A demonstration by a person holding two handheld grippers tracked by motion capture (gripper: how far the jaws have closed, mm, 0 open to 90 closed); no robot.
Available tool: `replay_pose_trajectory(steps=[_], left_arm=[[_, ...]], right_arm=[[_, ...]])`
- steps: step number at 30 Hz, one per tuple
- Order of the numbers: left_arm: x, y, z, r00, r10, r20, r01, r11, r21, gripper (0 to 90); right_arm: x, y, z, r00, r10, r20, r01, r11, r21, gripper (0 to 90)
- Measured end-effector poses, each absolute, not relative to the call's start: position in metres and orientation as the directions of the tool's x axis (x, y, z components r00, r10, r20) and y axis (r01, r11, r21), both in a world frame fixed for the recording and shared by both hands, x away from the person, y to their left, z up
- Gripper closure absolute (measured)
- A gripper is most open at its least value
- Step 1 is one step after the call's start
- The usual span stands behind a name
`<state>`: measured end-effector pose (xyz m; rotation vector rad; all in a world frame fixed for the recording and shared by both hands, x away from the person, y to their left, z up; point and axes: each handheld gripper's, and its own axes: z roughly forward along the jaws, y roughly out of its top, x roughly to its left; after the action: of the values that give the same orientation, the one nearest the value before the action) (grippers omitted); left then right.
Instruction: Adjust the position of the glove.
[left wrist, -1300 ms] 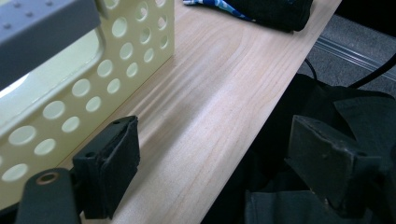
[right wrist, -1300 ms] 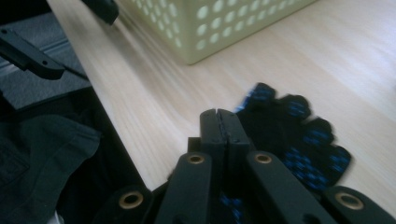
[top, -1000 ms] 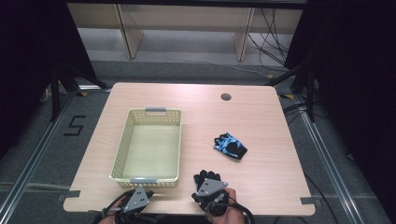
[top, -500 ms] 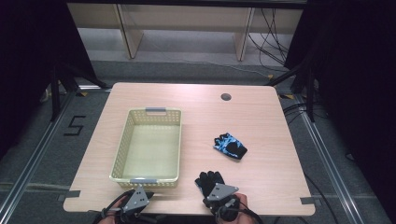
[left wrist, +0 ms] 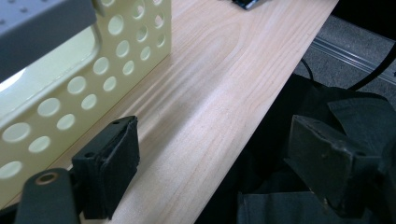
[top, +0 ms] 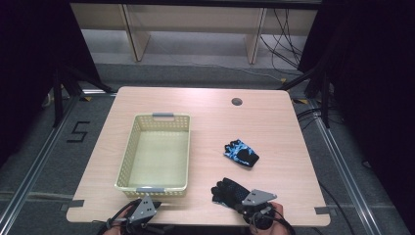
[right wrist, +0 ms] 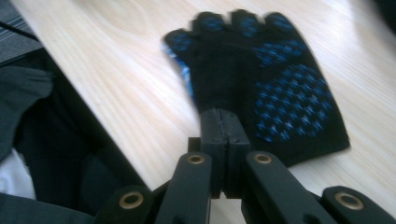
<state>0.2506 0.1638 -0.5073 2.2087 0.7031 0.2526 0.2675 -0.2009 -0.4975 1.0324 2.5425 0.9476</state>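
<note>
A black glove with blue dots [top: 227,191] [right wrist: 280,79] lies flat near the table's front edge, fingers pointing away from me. My right gripper [top: 246,201] [right wrist: 227,126] is shut on its cuff edge. A second glove [top: 241,152], blue and black and crumpled, lies at mid-table to the right of the basket. The empty yellow perforated basket [top: 152,116] [left wrist: 116,46] stands on the left half. My left gripper [top: 147,208] [left wrist: 224,140] is open at the front edge, just before the basket's near wall, with nothing between its jaws.
The wooden table [top: 205,127] has a round cable hole [top: 237,102] at the back right. Its front edge runs right under both grippers. Tape marks sit at the front corners. Shelving and cables stand beyond the far edge.
My right gripper has moved to the right along the front edge, and the black glove has slid a little right with it. The left gripper has stayed put.
</note>
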Motion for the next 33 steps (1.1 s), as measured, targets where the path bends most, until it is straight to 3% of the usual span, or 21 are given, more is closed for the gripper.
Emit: replay_pose_trajectory(steps=[11, 16, 18, 22, 28, 31, 33], left_arm=[[0.248, 0.161, -0.509, 0.809, 0.582, -0.078, 0.436, -0.506, 0.745, 16.3], [0.249, 0.161, -0.509, 0.813, 0.578, -0.067, 0.429, -0.517, 0.741, 16.3], [0.249, 0.160, -0.510, 0.810, 0.582, -0.078, 0.430, -0.498, 0.753, 16.3], [0.248, 0.159, -0.510, 0.800, 0.591, -0.101, 0.449, -0.479, 0.754, 16.3], [0.249, 0.159, -0.511, 0.804, 0.588, -0.094, 0.446, -0.491, 0.748, 16.3], [0.249, 0.161, -0.510, 0.808, 0.584, -0.082, 0.438, -0.502, 0.745, 16.3], [0.251, 0.162, -0.509, 0.811, 0.581, -0.073, 0.436, -0.515, 0.738, 16.3]], right_arm=[[0.277, -0.225, -0.497, -0.679, 0.734, 0.026, 0.581, 0.515, 0.631, 90.0], [0.282, -0.228, -0.498, -0.688, 0.726, 0.007, 0.550, 0.515, 0.657, 90.0], [0.279, -0.228, -0.491, -0.676, 0.736, 0.034, 0.571, 0.494, 0.656, 86.0], [0.282, -0.232, -0.477, -0.674, 0.738, -0.006, 0.511, 0.473, 0.718, 81.0], [0.299, -0.240, -0.466, -0.593, 0.804, 0.031, 0.548, 0.375, 0.747, 72.1], [0.327, -0.247, -0.457, -0.509, 0.861, 0.008, 0.561, 0.324, 0.762, 65.7], [0.345, -0.248, -0.457, -0.506, 0.862, -0.017, 0.562, 0.345, 0.752, 62.2]])
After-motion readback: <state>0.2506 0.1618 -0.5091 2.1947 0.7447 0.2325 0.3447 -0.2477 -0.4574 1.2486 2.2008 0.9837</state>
